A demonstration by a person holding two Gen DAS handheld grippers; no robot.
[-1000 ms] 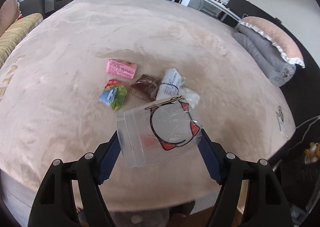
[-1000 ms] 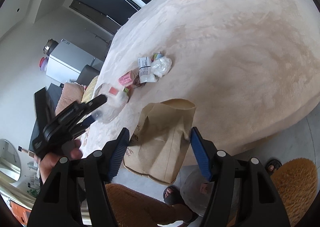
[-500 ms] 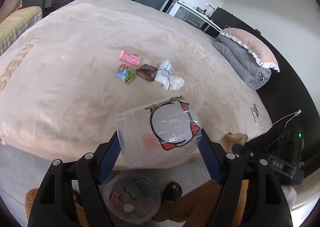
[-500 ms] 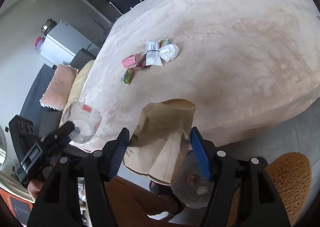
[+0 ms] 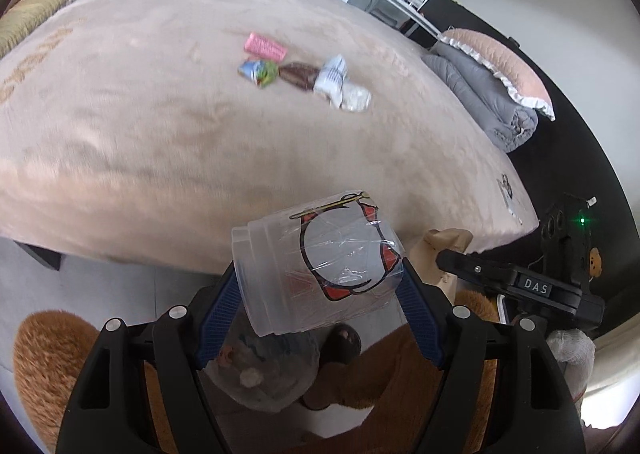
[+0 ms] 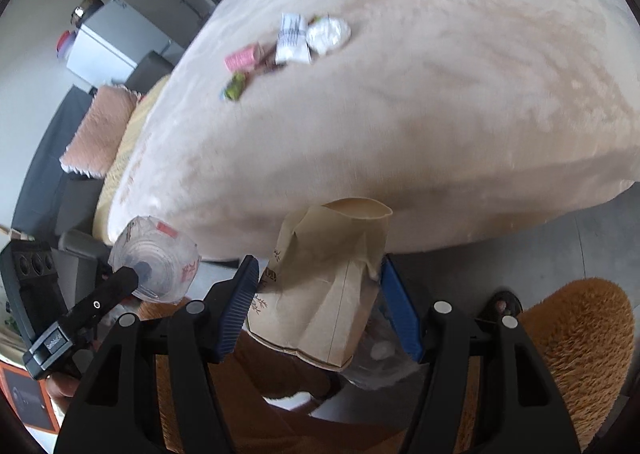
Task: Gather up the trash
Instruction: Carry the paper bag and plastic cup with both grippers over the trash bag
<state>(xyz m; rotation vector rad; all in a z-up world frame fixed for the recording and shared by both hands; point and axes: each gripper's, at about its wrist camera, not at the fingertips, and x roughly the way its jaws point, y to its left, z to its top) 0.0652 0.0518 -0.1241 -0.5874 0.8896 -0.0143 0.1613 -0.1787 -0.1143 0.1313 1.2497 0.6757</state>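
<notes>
Trash rides in both my grippers: left gripper (image 5: 320, 294) clamps a plastic cup (image 5: 316, 266), right gripper (image 6: 320, 306) a paper bag (image 6: 324, 286). Probably a bin bag (image 5: 264, 378) waits near, below; I should centre over it before letting go.

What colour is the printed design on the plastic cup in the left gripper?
Red, black and yellow on the clear plastic cup; best seen in the left wrist view.

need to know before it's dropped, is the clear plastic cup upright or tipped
Tipped. The clear plastic cup lies on its side between the left hand-held gripper pads.
</notes>
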